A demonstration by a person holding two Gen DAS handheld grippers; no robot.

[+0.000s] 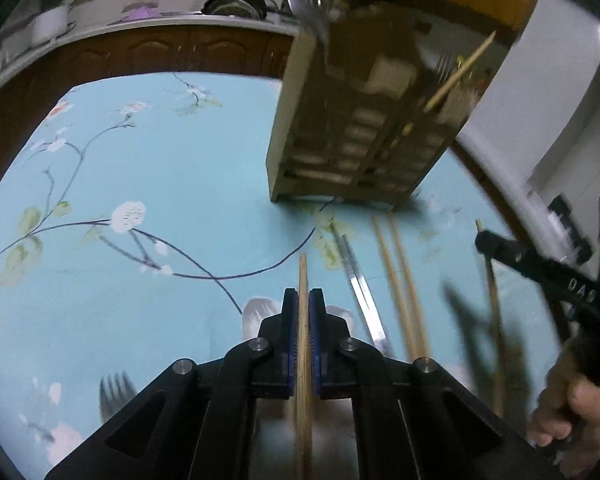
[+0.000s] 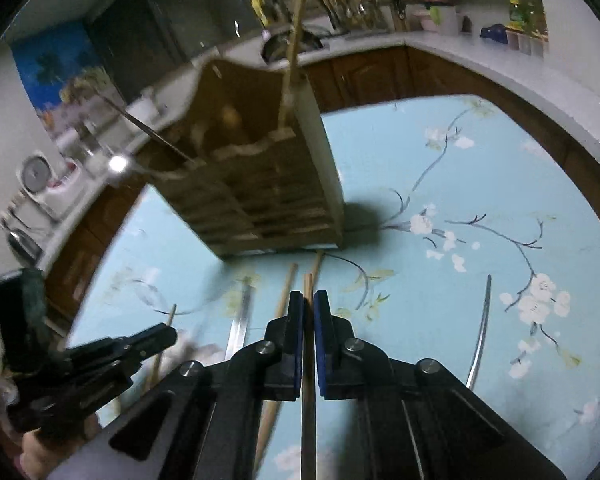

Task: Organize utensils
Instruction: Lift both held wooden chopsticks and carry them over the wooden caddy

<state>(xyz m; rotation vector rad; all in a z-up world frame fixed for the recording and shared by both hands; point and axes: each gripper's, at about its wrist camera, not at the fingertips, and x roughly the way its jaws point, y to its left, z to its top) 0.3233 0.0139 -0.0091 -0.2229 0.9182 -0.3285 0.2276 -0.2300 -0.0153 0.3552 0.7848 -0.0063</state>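
- left gripper (image 1: 304,300): fingers clamped on a wooden chopstick (image 1: 302,276)
- right gripper (image 2: 308,304): fingers pinching another chopstick (image 2: 308,286)
- wooden utensil caddy (image 1: 356,128) stands far, loose chopsticks (image 1: 400,280) lie near on blue floral tablecloth (image 1: 140,160)
- right gripper body reads "DAS" (image 1: 578,286), rest cut off

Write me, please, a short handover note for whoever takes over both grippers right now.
Left gripper: shut on a wooden chopstick, held above the cloth.
Right gripper: shut on a second chopstick, also off the table.
Holder: the wooden caddy stands at the far side of the table; one stick and a few metal pieces already stand in it.
Left to do: drop both held chopsticks into the holder, then clear what lies loose in front of it: more chopsticks, a metal handle, a fork near the left gripper and a curved metal piece to the right.
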